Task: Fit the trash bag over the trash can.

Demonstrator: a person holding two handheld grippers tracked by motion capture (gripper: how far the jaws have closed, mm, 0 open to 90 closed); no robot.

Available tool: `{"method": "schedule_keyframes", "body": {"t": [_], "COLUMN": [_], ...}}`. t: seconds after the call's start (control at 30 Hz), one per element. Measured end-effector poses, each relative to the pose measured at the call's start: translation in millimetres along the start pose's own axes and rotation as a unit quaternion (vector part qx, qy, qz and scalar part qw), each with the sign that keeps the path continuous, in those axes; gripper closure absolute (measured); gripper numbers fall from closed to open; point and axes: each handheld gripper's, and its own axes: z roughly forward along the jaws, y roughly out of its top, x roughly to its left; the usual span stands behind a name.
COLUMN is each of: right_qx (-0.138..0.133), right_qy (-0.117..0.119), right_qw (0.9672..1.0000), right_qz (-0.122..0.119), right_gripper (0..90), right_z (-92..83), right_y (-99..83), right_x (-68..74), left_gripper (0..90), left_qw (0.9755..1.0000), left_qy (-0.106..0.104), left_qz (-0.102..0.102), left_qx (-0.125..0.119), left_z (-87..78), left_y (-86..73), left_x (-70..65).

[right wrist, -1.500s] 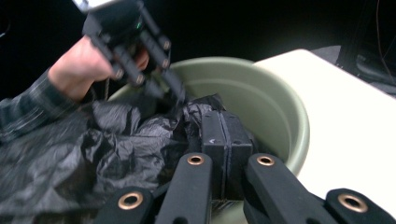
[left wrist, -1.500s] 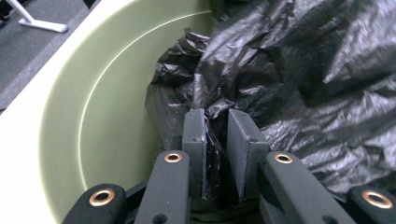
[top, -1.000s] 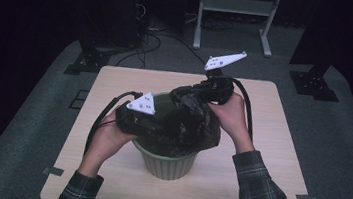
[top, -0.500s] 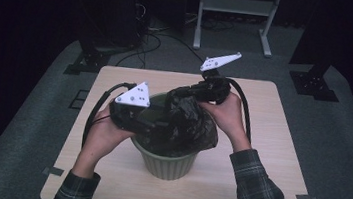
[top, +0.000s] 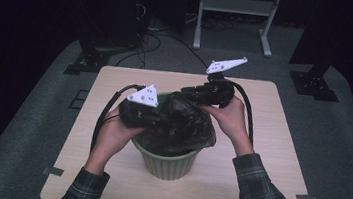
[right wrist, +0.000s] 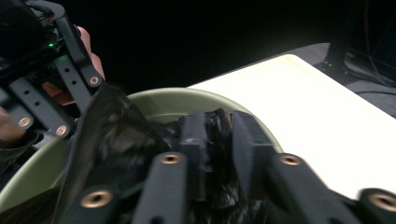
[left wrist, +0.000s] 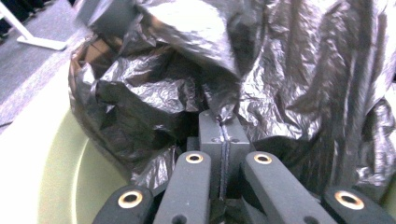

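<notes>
Over the green bin (top: 167, 161), the left hand-held gripper (left wrist: 223, 122) has just clamped the black bag (top: 182, 123) while the right hand-held gripper (right wrist: 219, 140), jaws just easing apart around a bag fold, likely regrips to spread the liner

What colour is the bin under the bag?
Pale green bin, clearest in the high view.

Overhead cam – two close jaw-cams

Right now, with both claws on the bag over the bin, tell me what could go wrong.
The left claw is shut on a thin fold of the bag; a hard pull might tear it. The right claw has just been opening with bag between its jaws, so that side may slip free. The bin is light-looking and could tip if tugged.
</notes>
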Motion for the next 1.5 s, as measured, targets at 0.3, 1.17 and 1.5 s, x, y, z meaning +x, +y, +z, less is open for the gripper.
{"method": "schedule_keyframes", "body": {"t": [0.3, 1.17, 1.5], "right_qx": [-0.026, -0.042, -0.041], "right_qy": [-0.030, 0.004, -0.002], "right_qw": [0.9992, 0.9990, 0.9991], "right_qz": [0.007, -0.016, -0.009], "right_gripper": [58.2, 89.7, 89.8], "right_z": [-43.3, -54.2, -43.9], "right_y": [-21.3, -48.7, -45.6], "right_x": [7.1, 52.1, 44.6], "left_gripper": [89.8, 62.1, 43.6], "left_qw": [0.9989, 0.9966, 0.9973], "left_qy": [0.031, 0.054, 0.020], "left_qz": [-0.034, -0.047, -0.016], "left_qx": [-0.009, -0.040, -0.070], "left_z": [-11.9, -34.1, -40.7], "left_y": [-18.9, -18.4, 12.2], "left_x": [12.9, 1.1, -23.2]}}
